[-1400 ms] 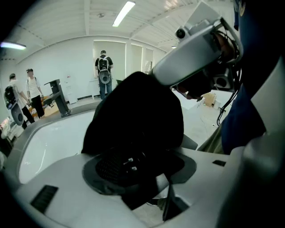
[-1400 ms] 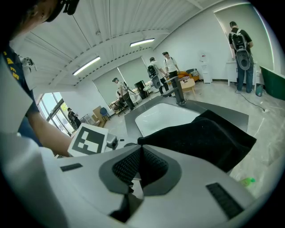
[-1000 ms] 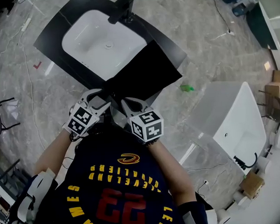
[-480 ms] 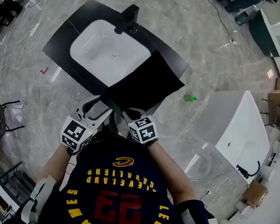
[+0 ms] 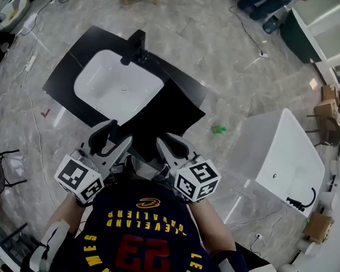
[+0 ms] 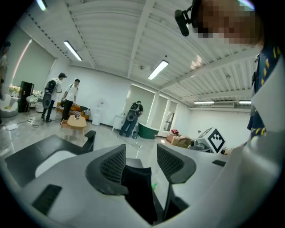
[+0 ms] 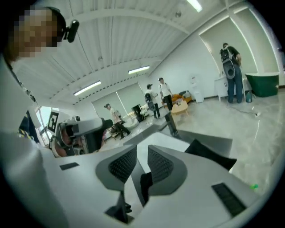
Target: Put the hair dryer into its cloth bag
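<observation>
Hair dryer: hidden; no view shows it.
Cloth bag (image 5: 174, 109): near end lost behind left gripper (image 5: 117, 135) and right gripper (image 5: 167, 141) at the counter's (image 5: 59, 81) near edge.
Dark fold (image 6: 138, 187) between the left jaws, which stand apart: whether the pads press it, unclear.
Dark strip (image 7: 145, 183) pinched in the right jaws (bag hem or cord, too little shows).
Green speck (image 5: 218, 129), floor: too small to name.
Black frame (image 5: 0, 167): cut by left edge.

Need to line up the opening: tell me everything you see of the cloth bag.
The cloth bag is plain black, soft fabric, lying flat on the black counter right of the white sink. Its near edge runs up between the left gripper, jaws apart, and right gripper, which seems to pinch it.
</observation>
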Motion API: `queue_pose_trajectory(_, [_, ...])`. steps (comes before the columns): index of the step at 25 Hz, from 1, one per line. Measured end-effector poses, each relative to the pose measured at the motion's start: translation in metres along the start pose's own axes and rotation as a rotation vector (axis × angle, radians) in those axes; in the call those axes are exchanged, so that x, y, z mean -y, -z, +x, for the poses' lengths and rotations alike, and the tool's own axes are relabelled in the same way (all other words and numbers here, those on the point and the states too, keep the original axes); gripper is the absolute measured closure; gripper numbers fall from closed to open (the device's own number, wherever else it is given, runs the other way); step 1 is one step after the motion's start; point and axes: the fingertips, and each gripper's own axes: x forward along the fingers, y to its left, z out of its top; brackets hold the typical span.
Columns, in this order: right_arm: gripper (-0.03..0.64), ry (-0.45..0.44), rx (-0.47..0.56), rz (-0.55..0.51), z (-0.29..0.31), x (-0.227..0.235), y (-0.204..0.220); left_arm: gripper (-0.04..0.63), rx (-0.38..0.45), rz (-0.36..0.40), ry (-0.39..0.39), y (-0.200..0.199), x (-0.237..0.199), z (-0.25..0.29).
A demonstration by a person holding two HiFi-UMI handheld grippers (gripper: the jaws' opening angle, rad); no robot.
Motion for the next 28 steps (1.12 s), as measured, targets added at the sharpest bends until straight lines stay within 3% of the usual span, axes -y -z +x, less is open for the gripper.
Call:
queue_pose_trajectory(4, [0.609, 0.045, 0.168, -0.13, -0.037, -0.019, -0.065, 0.374, 0.078, 0.093, 0.097, -0.042, 0.044, 0.011])
queue_pose_trajectory(5, [0.609, 0.058, 0.192, -0.148, -0.042, -0.021, -0.071, 0.409, 0.1, 0.139, 0.104, -0.048, 0.053, 0.012])
queue_pose_trajectory(7, [0.609, 0.084, 0.214, -0.147, -0.048, -0.018, -0.071, 0.582, 0.152, 0.209, 0.099, -0.056, 0.064, 0.011])
queue_pose_trajectory(8, [0.609, 0.094, 0.216, -0.13, -0.05, -0.015, -0.067, 0.594, 0.168, 0.213, 0.096, -0.056, 0.067, 0.01])
queue_pose_trajectory(10, [0.609, 0.114, 0.215, -0.099, -0.056, -0.009, -0.058, 0.594, 0.165, 0.162, 0.09, -0.05, 0.064, 0.012])
queue_pose_trajectory(13, [0.609, 0.168, 0.208, -0.142, -0.064, -0.003, -0.053, 0.594, 0.125, 0.087, 0.078, -0.038, 0.053, 0.015])
queue_pose_trajectory(20, [0.609, 0.17, 0.212, -0.245, -0.058, -0.018, -0.056, 0.594, 0.052, 0.063, 0.072, -0.006, 0.059, 0.016])
queue_pose_trajectory(24, [0.609, 0.145, 0.235, -0.261, -0.06, -0.029, -0.058, 0.594, 0.049, 0.045, 0.027, -0.003, 0.046, 0.006])
queue_pose_trajectory(28, [0.609, 0.128, 0.245, -0.259, -0.053, -0.032, -0.062, 0.594, 0.085, 0.015, -0.081, -0.015, 0.008, -0.01])
